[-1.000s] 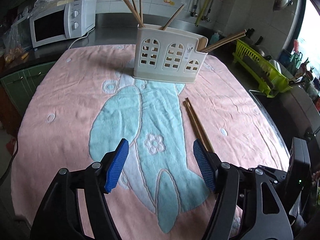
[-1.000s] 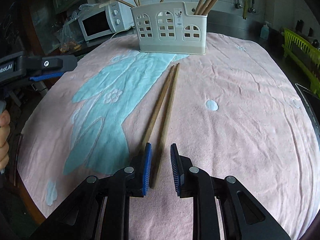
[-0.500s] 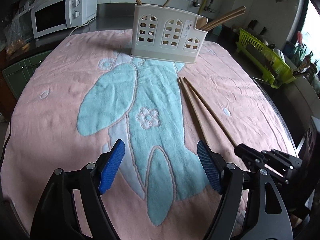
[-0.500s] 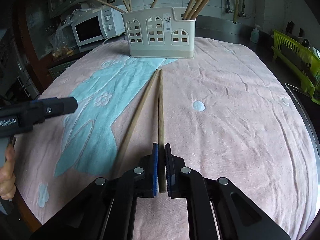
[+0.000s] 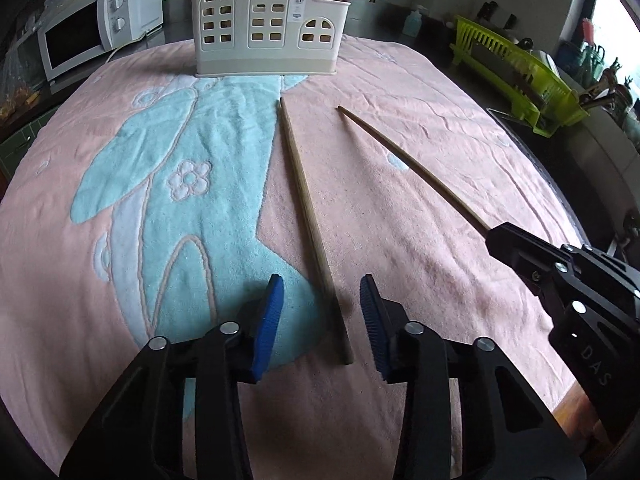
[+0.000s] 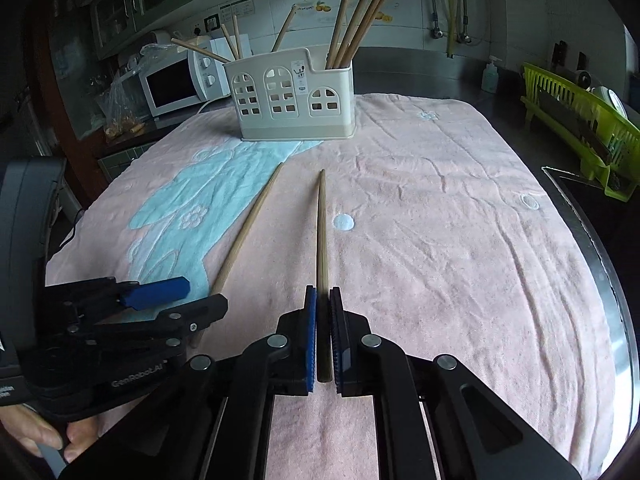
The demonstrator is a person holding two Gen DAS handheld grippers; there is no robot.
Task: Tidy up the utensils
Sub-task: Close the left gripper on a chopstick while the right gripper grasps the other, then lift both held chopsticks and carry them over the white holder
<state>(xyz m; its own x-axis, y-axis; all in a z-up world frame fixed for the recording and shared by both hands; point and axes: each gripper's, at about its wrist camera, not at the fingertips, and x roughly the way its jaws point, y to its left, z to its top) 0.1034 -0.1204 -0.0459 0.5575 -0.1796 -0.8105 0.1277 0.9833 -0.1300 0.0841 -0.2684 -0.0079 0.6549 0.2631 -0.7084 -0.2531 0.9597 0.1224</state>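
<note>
Left wrist view: left gripper [image 5: 322, 312] is closing its jaws around the butt end of the near chopstick [image 5: 308, 220], which is lying on the pink towel [image 5: 420, 208] and running toward 12 o'clock; the pads are not yet pressing on it. To do this well, I would keep the stick centred between the blue pads, close squarely, then lift without dragging it across the terry. At 3 o'clock the right gripper [image 5: 494, 236] is clenching the second chopstick [image 5: 412, 168], its tip clear of the cloth. The utensil holder [image 5: 266, 32] is standing at 12 o'clock; the sticks in it are getting cropped by the frame top. Right wrist view: right gripper [image 6: 323, 336] is gripping its chopstick [image 6: 321, 240] firmly, pointing at 12 o'clock toward the holder [image 6: 290, 96]. The left gripper [image 6: 192, 300] is sitting at 9 o'clock, covering the other stick's [image 6: 250, 232] butt end. Holder's inner compartments are staying hidden behind its wall; a hand [image 6: 44, 436] is only partly showing at 8 o'clock.
</note>
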